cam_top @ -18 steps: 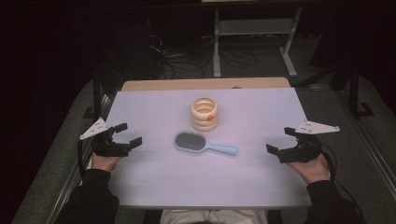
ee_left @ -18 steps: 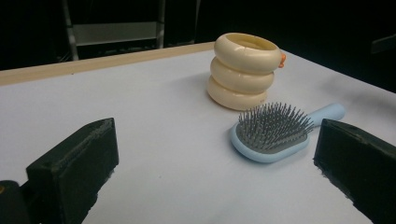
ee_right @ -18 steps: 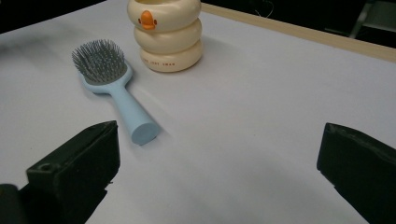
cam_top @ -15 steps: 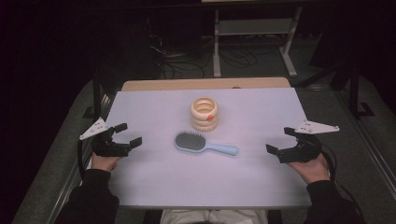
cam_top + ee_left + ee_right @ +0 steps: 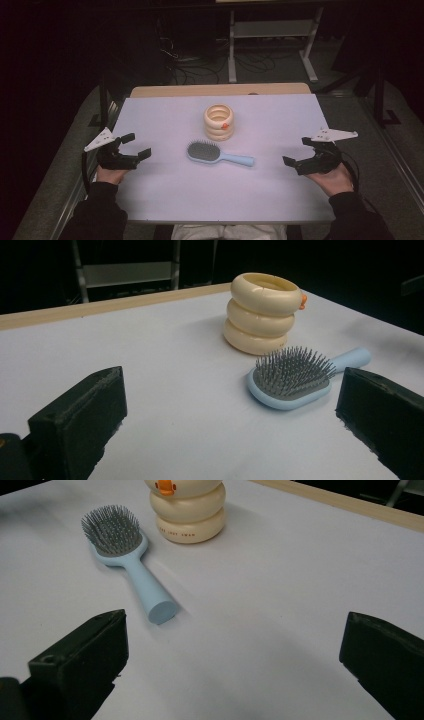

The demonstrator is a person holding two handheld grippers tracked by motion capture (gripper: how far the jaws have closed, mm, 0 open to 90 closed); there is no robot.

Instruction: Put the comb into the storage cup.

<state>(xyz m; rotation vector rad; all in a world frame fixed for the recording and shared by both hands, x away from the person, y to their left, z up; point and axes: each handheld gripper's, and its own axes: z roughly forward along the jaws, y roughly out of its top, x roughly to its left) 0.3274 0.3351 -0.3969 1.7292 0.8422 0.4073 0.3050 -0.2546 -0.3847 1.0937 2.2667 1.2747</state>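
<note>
High view overhead; both gripper views low, near, converging on hairbrush (image 5: 218,154).

Blue hairbrush (image 5: 218,155) beside cream holder (image 5: 219,122)

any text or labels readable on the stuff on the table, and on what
One line of small dark print runs across the lowest ring of the cream ringed holder, seen in the right gripper view; it is too small and blurred to read.
The blue hairbrush shows no text.
</note>
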